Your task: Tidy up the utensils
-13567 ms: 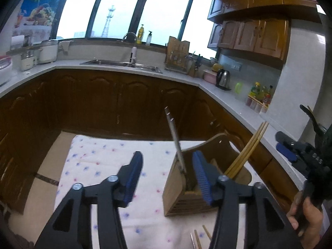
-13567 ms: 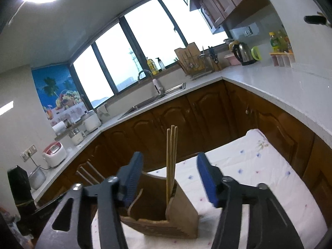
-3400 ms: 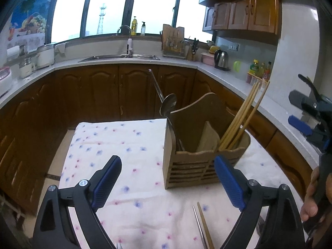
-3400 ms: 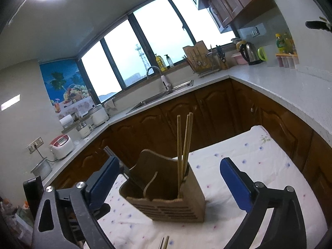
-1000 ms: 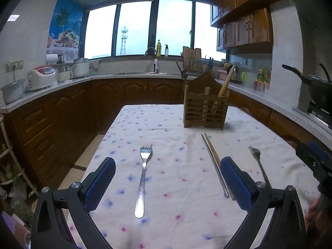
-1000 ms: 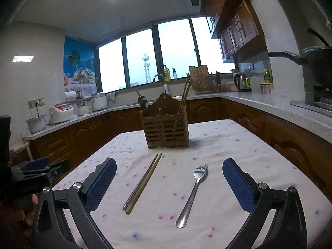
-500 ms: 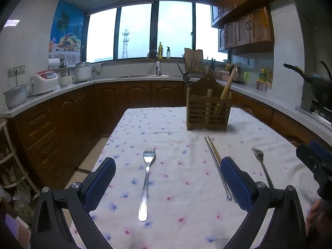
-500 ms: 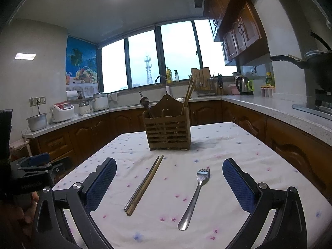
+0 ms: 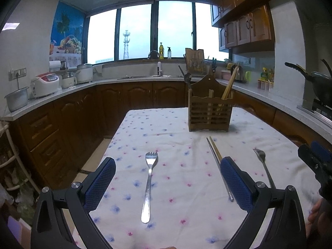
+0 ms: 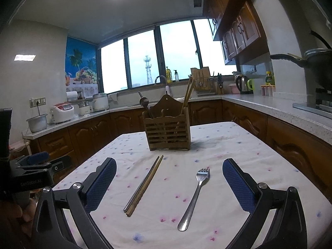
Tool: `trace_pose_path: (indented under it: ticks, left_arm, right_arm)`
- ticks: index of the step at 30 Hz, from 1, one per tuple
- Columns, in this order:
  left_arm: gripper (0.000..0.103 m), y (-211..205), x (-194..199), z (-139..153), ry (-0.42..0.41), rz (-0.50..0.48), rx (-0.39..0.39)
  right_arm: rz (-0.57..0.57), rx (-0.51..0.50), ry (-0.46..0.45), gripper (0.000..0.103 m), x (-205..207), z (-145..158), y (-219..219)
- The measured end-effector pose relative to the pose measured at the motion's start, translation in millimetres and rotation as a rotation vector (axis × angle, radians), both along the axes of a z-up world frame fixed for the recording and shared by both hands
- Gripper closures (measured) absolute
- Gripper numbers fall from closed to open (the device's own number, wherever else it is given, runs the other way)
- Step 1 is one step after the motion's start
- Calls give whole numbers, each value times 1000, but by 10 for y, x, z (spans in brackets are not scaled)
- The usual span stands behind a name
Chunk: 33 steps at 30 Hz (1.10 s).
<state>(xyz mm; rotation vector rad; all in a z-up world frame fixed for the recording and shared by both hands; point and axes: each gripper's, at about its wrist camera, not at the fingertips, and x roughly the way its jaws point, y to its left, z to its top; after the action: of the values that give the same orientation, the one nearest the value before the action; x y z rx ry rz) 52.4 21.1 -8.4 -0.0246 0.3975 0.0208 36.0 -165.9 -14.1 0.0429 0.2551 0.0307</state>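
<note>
A wooden utensil holder (image 9: 209, 112) (image 10: 168, 131) stands at the far middle of the table, holding a spoon (image 10: 145, 103) and chopsticks (image 9: 230, 83). A metal fork (image 9: 149, 184) lies between my left gripper's fingers. My left gripper (image 9: 168, 178) is open and holds nothing. A pair of chopsticks (image 9: 219, 166) (image 10: 144, 183) lies on the cloth. A second fork (image 10: 195, 195) (image 9: 263, 166) lies between the fingers of my right gripper (image 10: 169, 178), which is open and holds nothing.
The table wears a white flowered cloth (image 9: 182, 145). Dark wood cabinets and a pale counter (image 9: 62, 91) ring the room, with a rice cooker (image 9: 44, 84), a sink and a kettle. A wok (image 9: 319, 83) sits at the right. A hand (image 9: 317, 209) holds the right gripper.
Both grippers stay open and drew slightly closer to the table's near edge and lower; the forks and chopsticks sit a little nearer in view. Nothing was picked up.
</note>
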Motion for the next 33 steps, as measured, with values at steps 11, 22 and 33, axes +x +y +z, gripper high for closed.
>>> trace_pose_path:
  ticks: [11,22,33]
  left_arm:
    - [1,-10,-2,-8,-4,1,8]
    - [1,-11,-22,12,-15,4,21]
    - [1,-38,-39,22,-23,5,34]
  right_arm:
    - [-1,9,-6,0,-13,6,-33]
    - [0,7,-8,0,-13,17,-41]
    - [-1,10,-8,0,-13,17,-34]
